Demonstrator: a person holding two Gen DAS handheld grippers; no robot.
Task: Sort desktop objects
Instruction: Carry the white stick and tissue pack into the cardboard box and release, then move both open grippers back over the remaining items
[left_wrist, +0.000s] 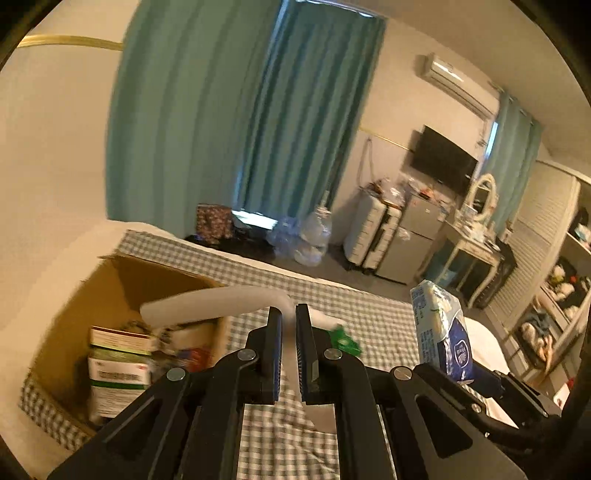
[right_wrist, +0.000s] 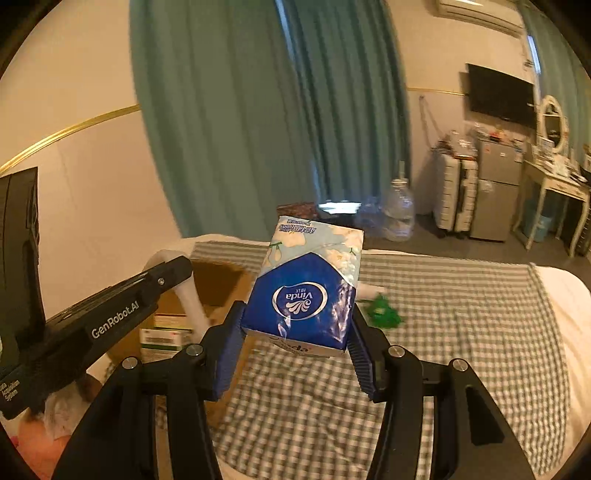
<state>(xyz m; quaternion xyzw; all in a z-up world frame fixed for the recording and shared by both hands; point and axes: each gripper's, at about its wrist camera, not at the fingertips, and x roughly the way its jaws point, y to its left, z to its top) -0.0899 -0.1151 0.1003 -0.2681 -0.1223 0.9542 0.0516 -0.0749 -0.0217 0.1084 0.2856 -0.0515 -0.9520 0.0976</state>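
My left gripper (left_wrist: 289, 314) is shut on a white curved tube-like object (left_wrist: 207, 302), held above the checked cloth with its long end over the open cardboard box (left_wrist: 110, 295). It also shows in the right wrist view (right_wrist: 190, 295). My right gripper (right_wrist: 295, 328) is shut on a blue and white Vinda tissue pack (right_wrist: 306, 288), held upright in the air; the pack also shows in the left wrist view (left_wrist: 439, 328). A small green object (right_wrist: 382, 312) lies on the cloth beyond it, and also shows in the left wrist view (left_wrist: 345, 341).
The box holds several medicine boxes (left_wrist: 118, 373). The checked cloth (right_wrist: 461, 332) covers a white table. Beyond are teal curtains (left_wrist: 240, 129), water bottles (left_wrist: 314, 236), suitcases (left_wrist: 369, 232), a small fridge and a dressing table.
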